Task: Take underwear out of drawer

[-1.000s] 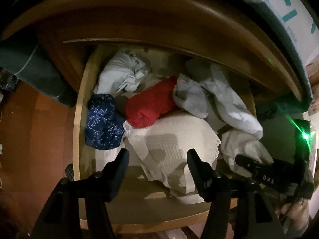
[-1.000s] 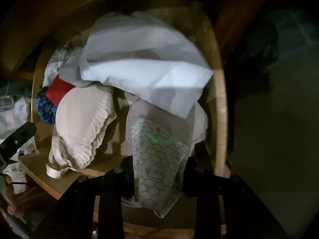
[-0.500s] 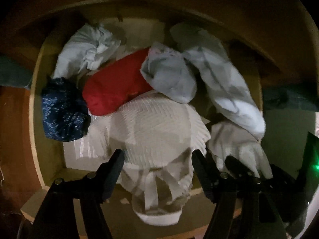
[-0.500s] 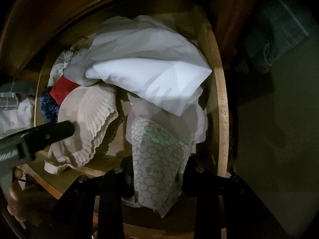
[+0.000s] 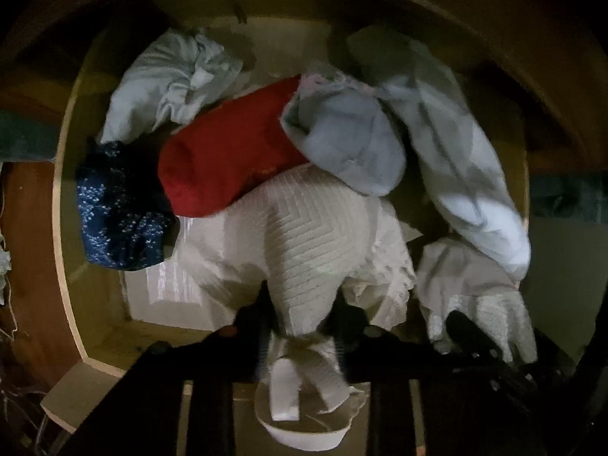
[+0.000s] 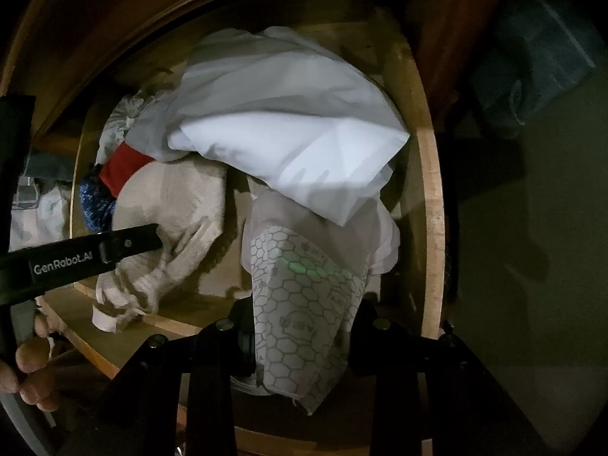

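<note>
Your left tool (image 5: 300, 326) has pinched shut on the cream knit underwear (image 5: 304, 235); right tool (image 6: 300, 326) grips the hexagon-print underwear (image 6: 304, 304). Both limp, light; lift slowly.

Both views are dim, with dark, vignetted fisheye corners and curved edges. Light falls from the near side onto the pale cloth (image 6: 288, 144), where finger-shaped shadows lie. A green glow (image 6: 300, 266) tints the hexagon-printed fabric (image 6: 300, 323). Motion blur softens the left view.

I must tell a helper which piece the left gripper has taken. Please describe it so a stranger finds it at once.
Look in the open wooden drawer, at its front middle. There the left gripper is shut on the cream underwear, just below the red roll. Only this piece has a raised zigzag knit and a lacy edge.
</note>
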`<move>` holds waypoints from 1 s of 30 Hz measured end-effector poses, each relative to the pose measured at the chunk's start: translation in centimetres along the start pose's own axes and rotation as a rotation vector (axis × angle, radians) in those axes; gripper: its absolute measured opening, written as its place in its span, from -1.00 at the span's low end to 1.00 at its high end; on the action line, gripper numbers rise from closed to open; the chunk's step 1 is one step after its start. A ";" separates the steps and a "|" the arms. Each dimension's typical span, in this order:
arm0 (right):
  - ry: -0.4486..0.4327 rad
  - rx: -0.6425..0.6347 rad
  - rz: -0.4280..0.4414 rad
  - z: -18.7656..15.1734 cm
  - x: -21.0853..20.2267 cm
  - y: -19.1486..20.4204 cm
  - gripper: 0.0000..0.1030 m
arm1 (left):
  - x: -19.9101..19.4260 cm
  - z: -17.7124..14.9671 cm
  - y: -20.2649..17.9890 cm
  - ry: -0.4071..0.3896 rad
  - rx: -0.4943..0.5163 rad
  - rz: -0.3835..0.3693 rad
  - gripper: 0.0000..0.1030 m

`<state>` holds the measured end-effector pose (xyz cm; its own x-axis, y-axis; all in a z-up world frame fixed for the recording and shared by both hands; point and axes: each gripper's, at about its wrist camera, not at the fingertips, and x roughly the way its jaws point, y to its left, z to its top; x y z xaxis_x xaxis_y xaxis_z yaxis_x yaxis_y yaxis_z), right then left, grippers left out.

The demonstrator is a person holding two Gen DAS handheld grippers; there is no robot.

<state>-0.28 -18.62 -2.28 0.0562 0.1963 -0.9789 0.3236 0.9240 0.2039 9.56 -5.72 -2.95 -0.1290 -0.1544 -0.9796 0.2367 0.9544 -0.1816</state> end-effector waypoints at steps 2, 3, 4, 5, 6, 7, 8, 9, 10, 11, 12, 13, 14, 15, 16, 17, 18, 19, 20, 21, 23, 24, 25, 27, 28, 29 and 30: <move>0.003 -0.002 0.001 0.0 0.1 0.1 -0.40 | -0.6 -1.1 0.5 -0.011 0.007 -0.012 -0.55; 0.004 -0.004 0.001 0.0 0.2 0.2 -0.40 | -1.0 -1.3 0.5 -0.016 0.008 -0.016 -0.56; 0.005 -0.007 0.005 0.1 0.2 0.3 -0.41 | -1.3 -1.5 0.5 -0.021 0.014 -0.019 -0.56; 0.006 -0.008 0.014 0.1 0.3 0.4 -0.41 | -1.8 -1.8 0.5 -0.028 0.017 -0.025 -0.56; 0.004 -0.007 0.019 0.1 0.3 0.5 -0.41 | -2.2 -2.0 0.7 -0.034 0.014 -0.027 -0.56; 0.004 -0.008 0.022 0.2 0.3 0.6 -0.41 | -2.9 -2.2 0.8 -0.043 0.017 -0.034 -0.56; 0.005 -0.013 0.027 0.2 0.4 0.8 -0.41 | -3.3 -2.4 0.9 -0.050 0.020 -0.040 -0.56; 0.003 -0.014 0.032 0.2 0.4 0.9 -0.41 | -3.8 -2.6 1.1 -0.059 0.020 -0.046 -0.56; 0.001 -0.013 0.038 0.2 0.4 0.9 -0.41 | -4.4 -2.9 1.3 -0.064 0.020 -0.058 -0.56; -0.002 -0.013 0.050 0.2 0.3 1.0 -0.41 | -4.8 -3.1 1.7 -0.065 0.017 -0.068 -0.56; -0.008 -0.011 0.062 0.3 0.2 1.0 -0.41 | -5.2 -2.8 2.0 -0.068 0.011 -0.078 -0.56; -0.016 -0.009 0.070 0.4 0.1 0.9 -0.41 | -5.8 -2.9 2.3 -0.072 0.011 -0.088 -0.56; -0.024 -0.010 0.072 0.5 -0.1 0.9 -0.41 | -6.5 -3.2 2.5 -0.080 0.013 -0.093 -0.56; -0.036 -0.009 0.072 0.6 -0.4 0.9 -0.41 | -7.0 -3.3 2.7 -0.089 0.013 -0.092 -0.56; -0.044 -0.004 0.076 0.6 -0.5 0.8 -0.41 | -8.1 -3.6 2.7 -0.103 0.017 -0.089 -0.56; -0.051 -0.001 0.083 0.6 -0.6 0.7 -0.41 | -8.7 -3.6 2.5 -0.112 0.019 -0.089 -0.56; -0.056 0.003 0.091 0.7 -0.8 0.6 -0.41 | -9.2 -3.8 2.7 -0.123 0.018 -0.091 -0.56; -0.064 0.010 0.102 0.7 -1.0 0.4 -0.41 | -9.9 -4.0 2.8 -0.135 0.022 -0.092 -0.56; -0.068 0.009 0.108 0.7 -1.0 0.4 -0.41 | -10.4 -4.0 2.8 -0.142 0.025 -0.093 -0.56; -0.073 0.009 0.117 0.7 -1.2 0.3 -0.41 | -11.0 -4.2 2.8 -0.156 0.028 -0.094 -0.56; -0.085 0.006 0.144 0.7 -1.5 0.2 -0.41 | -11.6 -4.7 2.6 -0.174 0.035 -0.093 -0.56; -0.089 0.000 0.163 0.6 -1.7 -0.1 -0.41 | -12.2 -4.9 2.9 -0.183 0.034 -0.093 -0.56; -0.092 -0.001 0.174 0.6 -1.8 -0.1 -0.41 | -12.3 -5.2 2.6 -0.192 0.034 -0.094 -0.56; -0.087 0.004 0.219 0.5 -1.9 -0.3 -0.41 | -12.9 -5.3 1.9 -0.200 0.038 -0.097 -0.56; -0.083 -0.002 0.237 0.5 -2.0 -0.4 -0.41 | -13.1 -5.5 2.2 -0.205 0.044 -0.099 -0.56; -0.085 -0.007 0.246 0.4 -2.1 -0.4 -0.41 | -13.6 -5.8 2.2 -0.212 0.051 -0.098 -0.56; -0.089 -0.015 0.257 0.3 -2.3 -0.3 -0.41 | -14.2 -6.0 2.2 -0.218 0.058 -0.092 -0.56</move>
<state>-0.22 -19.46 -0.13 0.2176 0.3959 -0.8922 0.2737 0.8526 0.4451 6.09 0.09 11.04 0.0569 -0.2975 -0.9530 0.2889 0.9186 -0.2696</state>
